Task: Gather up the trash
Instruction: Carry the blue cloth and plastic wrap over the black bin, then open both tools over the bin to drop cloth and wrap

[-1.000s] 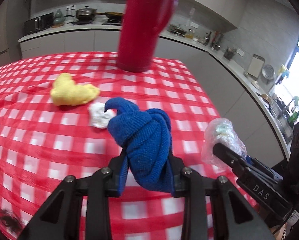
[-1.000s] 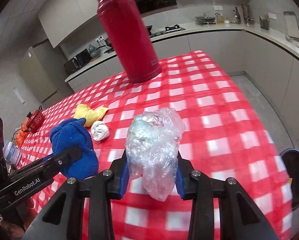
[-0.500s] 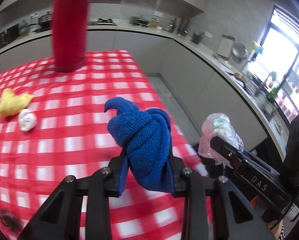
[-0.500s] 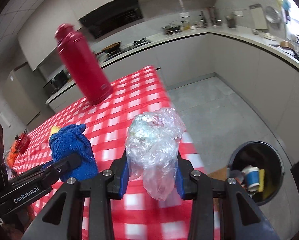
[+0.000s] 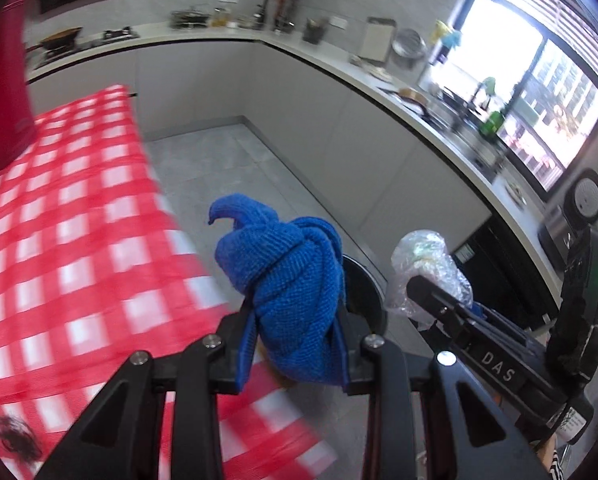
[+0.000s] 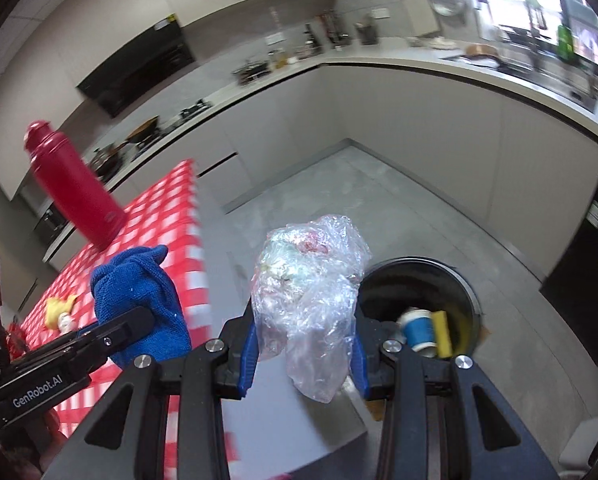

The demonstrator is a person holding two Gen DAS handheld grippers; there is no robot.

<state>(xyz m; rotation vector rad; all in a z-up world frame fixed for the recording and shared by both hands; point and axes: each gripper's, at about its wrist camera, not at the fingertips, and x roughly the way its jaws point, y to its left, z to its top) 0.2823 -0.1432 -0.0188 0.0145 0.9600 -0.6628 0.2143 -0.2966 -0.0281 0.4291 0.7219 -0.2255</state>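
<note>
Table (image 5: 59,240) slid left (grey floor (image 5: 219,160) ahead).

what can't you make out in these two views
- Bin, left wrist view: mostly hidden behind the blue cloth.
- Bin contents, right wrist view: partly covered by the plastic wad and right gripper.
- Flask, left wrist view: cut off by the edge, blurred.
- Table litter, right wrist view: too small to identify.
</note>
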